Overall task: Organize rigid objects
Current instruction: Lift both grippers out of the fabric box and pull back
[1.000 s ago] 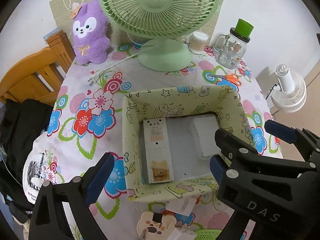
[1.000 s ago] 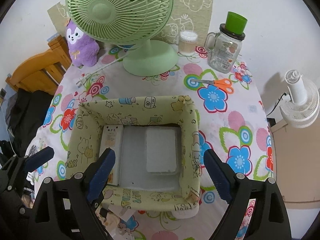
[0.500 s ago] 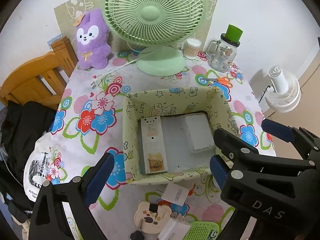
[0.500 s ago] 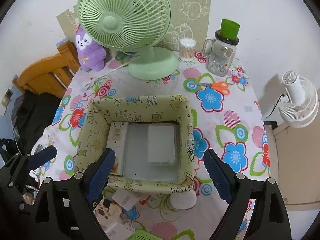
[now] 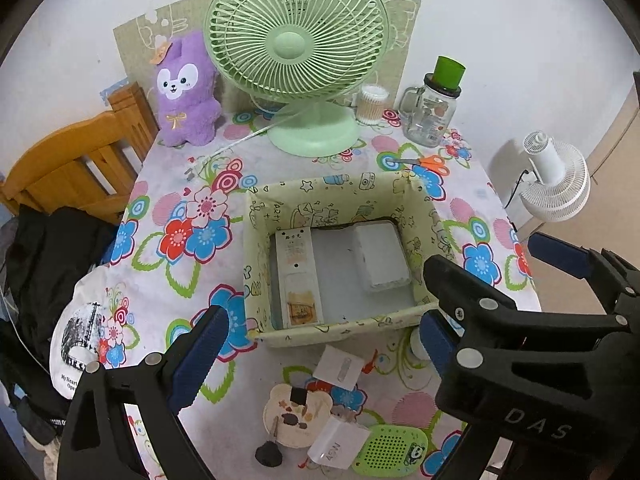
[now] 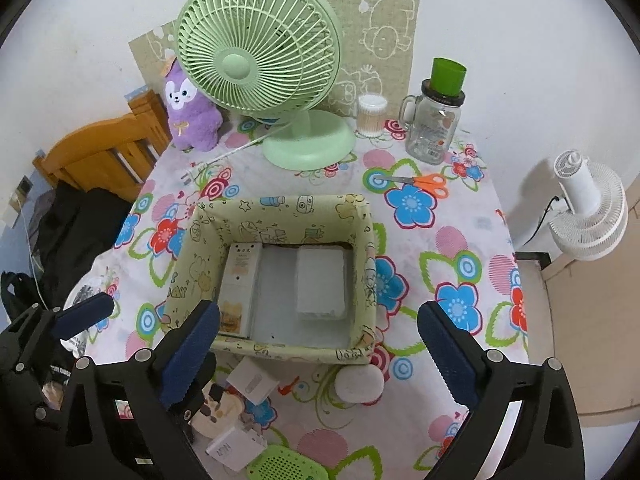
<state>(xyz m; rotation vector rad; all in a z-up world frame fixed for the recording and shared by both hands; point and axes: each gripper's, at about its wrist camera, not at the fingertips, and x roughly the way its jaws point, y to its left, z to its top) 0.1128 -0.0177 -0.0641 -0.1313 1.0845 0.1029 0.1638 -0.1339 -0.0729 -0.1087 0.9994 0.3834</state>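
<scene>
both tools (image 5: 320, 356) (image 6: 320, 356) gape empty above the fabric bin (image 5: 256, 264).

The bin (image 5: 256, 264) looked like soft printed cloth, matt, with a smooth grey floor. The tablecloth (image 5: 176, 292) was matt flowered fabric. At the far side the fan (image 5: 296, 48) was glossy green plastic, the plush (image 5: 186, 92) fuzzy purple, the jar (image 5: 430, 118) clear glass. On the left the chair (image 5: 76, 160) was varnished wood. The finger pads (image 6: 190, 356) were ribbed blue rubber.
</scene>
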